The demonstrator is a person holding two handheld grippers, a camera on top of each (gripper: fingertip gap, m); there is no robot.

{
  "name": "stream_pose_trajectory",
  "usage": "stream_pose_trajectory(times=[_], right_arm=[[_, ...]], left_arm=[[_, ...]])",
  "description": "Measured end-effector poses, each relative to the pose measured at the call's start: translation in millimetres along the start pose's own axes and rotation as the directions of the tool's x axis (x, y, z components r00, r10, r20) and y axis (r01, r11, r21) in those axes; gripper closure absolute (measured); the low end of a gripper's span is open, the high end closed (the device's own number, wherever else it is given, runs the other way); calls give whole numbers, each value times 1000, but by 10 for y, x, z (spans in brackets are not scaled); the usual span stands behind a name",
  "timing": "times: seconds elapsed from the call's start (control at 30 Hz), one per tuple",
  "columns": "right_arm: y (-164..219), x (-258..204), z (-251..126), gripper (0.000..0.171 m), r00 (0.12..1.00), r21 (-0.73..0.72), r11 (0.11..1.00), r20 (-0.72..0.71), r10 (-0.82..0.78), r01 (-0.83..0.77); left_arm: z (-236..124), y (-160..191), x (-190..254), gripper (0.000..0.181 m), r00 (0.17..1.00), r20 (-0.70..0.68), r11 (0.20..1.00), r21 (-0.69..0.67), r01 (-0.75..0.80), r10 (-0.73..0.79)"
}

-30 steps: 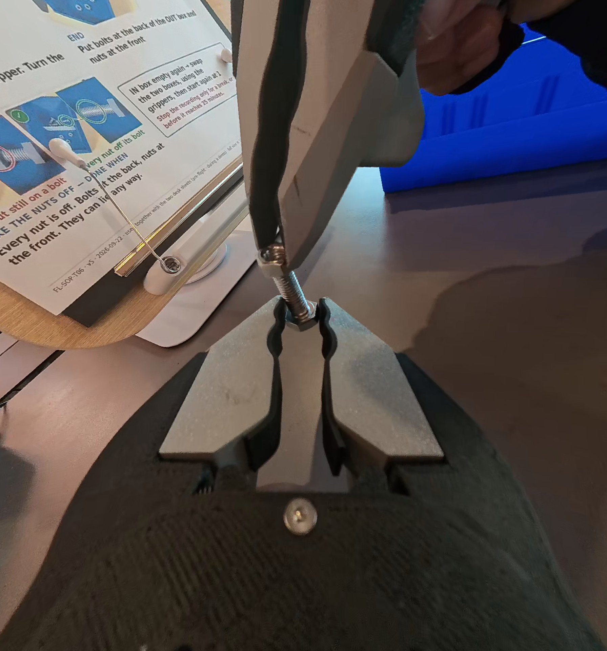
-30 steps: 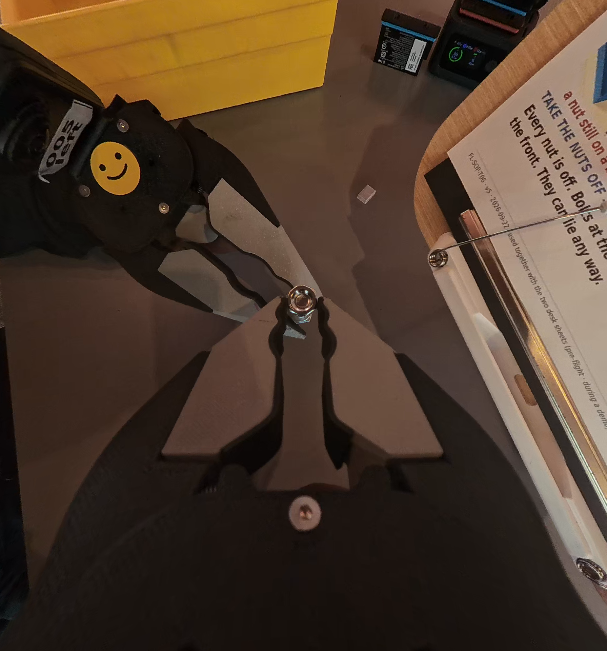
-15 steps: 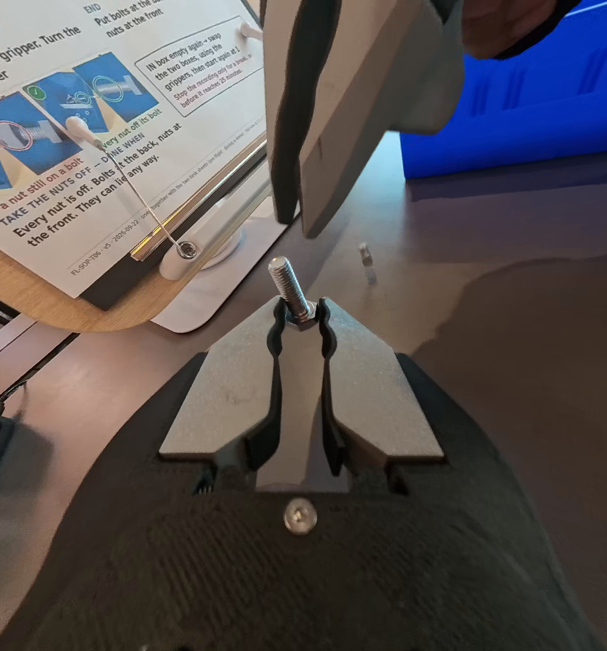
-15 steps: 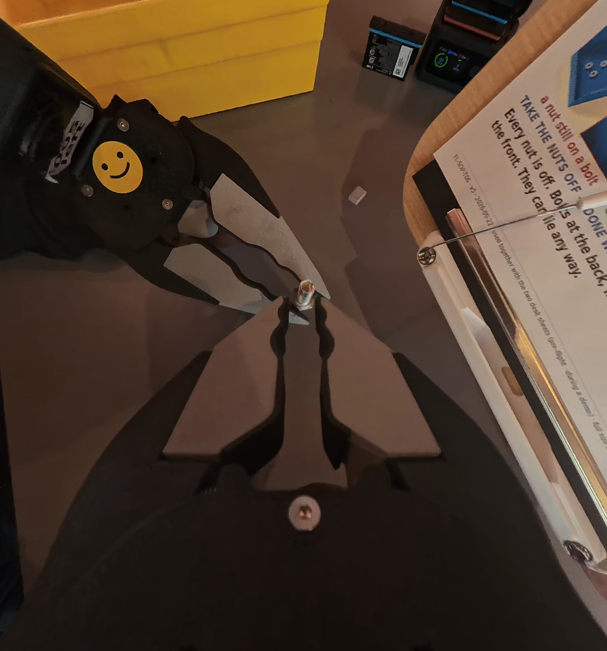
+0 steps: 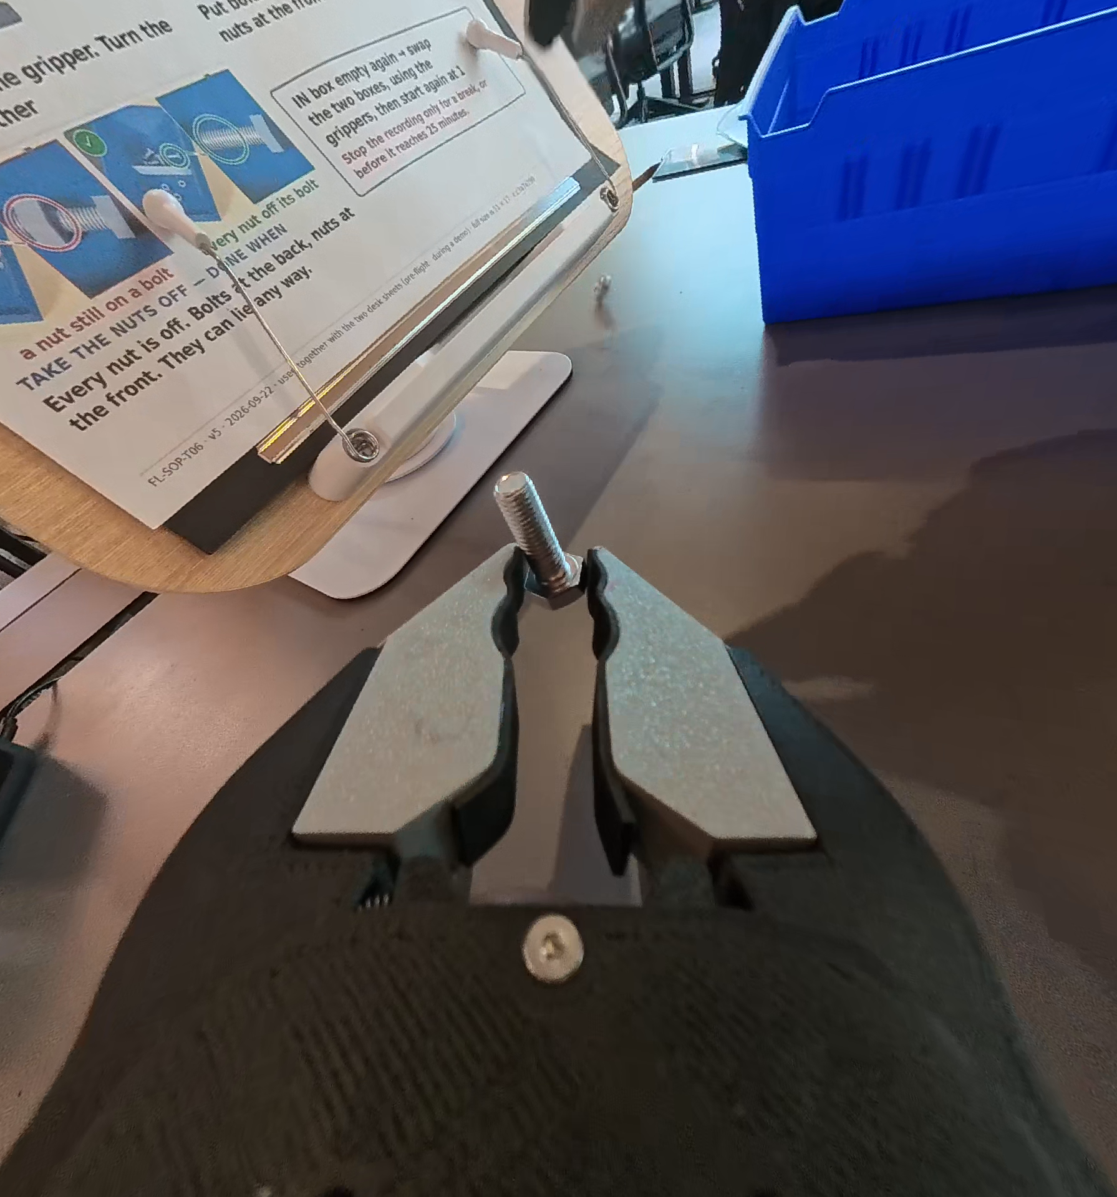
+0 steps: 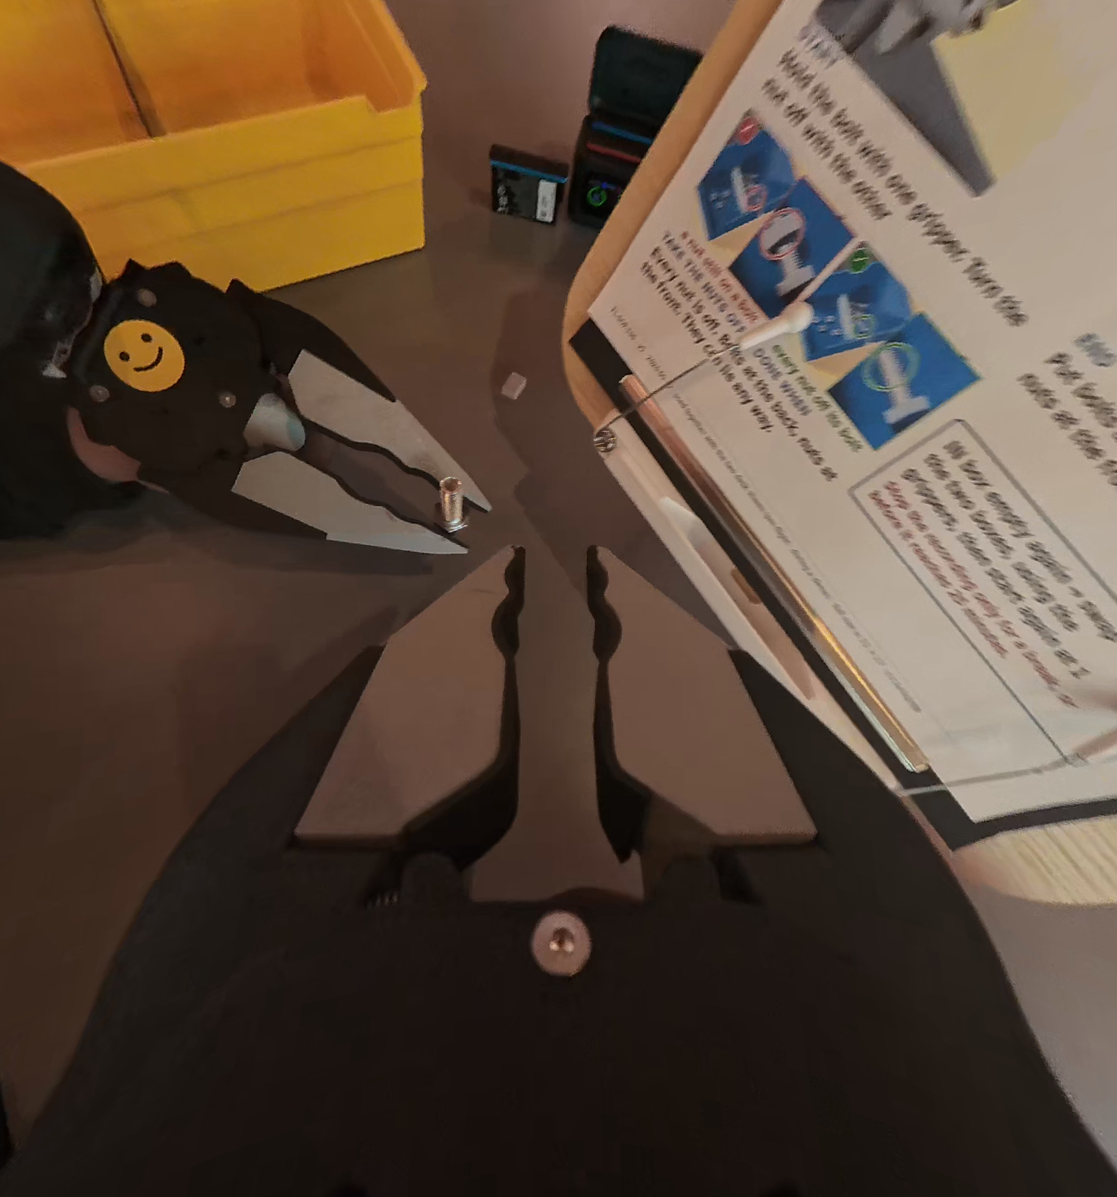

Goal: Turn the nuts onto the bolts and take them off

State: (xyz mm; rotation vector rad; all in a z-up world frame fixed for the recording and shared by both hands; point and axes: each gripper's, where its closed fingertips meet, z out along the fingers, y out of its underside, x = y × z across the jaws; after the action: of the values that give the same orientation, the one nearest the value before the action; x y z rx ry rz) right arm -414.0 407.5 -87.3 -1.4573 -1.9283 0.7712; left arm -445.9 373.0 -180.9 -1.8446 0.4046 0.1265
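My left gripper (image 5: 552, 570) is shut on the head of a silver bolt (image 5: 530, 518). The bare threaded shaft points up and away, with no nut on it. In the right wrist view the left gripper (image 6: 471, 528), which has a yellow smiley sticker, holds the bolt (image 6: 450, 512) just left of my right gripper's tips. My right gripper (image 6: 553, 557) has its fingers a little apart with nothing between them, above the brown table. A small pale metal piece (image 5: 603, 283), perhaps a nut, lies on the table beyond the bolt; it also shows in the right wrist view (image 6: 513, 385).
A wooden stand with an instruction sheet (image 5: 218, 227) stands on a white base, left of the bolt and close to my right gripper (image 6: 866, 453). A blue bin (image 5: 931, 194) stands at the back right. A yellow bin (image 6: 218, 162) and two black devices (image 6: 530, 188) stand farther off. About 11 cm separates my left fingertips from my right.
My right gripper has come off the bolt's tip and drawn back and away. The nut that sat at the tip is gone from the bolt. My left gripper still holds the bolt.
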Motion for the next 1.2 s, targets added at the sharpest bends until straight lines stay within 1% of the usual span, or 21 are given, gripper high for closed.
stream_pose_trajectory(times=[0.17, 0.27, 0.33, 0.4, 0.47, 0.6, 0.8, 1.1, 1.2], right_arm=[[-81, 277, -366, 150, 990, 101, 991, -103, 98, -87], [-196, 288, -567, 153, 986, 204, 971, -86, 142, -122], [-208, 306, -651, 150, 981, 215, 966, -98, 167, -143], [-226, 313, -772, 144, 975, 227, 964, -139, 175, -140], [-290, 247, -910, 146, 976, 274, 955, -150, 159, -114], [-261, 224, -1071, 146, 972, 286, 954, -181, 149, -93], [-208, 339, -1119, 144, 967, 311, 937, -147, 210, -157], [-203, 348, -1060, 144, 966, 290, 946, -164, 198, -144], [-185, 397, -1095, 143, 960, 292, 945, -189, 206, -145]], left_arm=[[-1, 2, -15, 164, 1000, 5, 1000, 0, 8, -8], [-1, 2, -18, 164, 1000, 5, 1000, 0, 12, -12], [-3, 4, -15, 164, 1000, 4, 1000, -1, 12, -12], [-7, 0, -18, 165, 1000, 6, 1000, 1, 14, -14], [-9, -1, -24, 164, 1000, 5, 1000, 2, 20, -20], [-10, -2, -28, 164, 1000, 7, 1000, 3, 24, -24], [-10, -8, -17, 164, 1000, 2, 1000, 5, 28, -28], [-14, -9, -23, 165, 999, 1, 999, 7, 36, -36], [-13, -10, -18, 164, 999, -2, 999, 7, 36, -36]])
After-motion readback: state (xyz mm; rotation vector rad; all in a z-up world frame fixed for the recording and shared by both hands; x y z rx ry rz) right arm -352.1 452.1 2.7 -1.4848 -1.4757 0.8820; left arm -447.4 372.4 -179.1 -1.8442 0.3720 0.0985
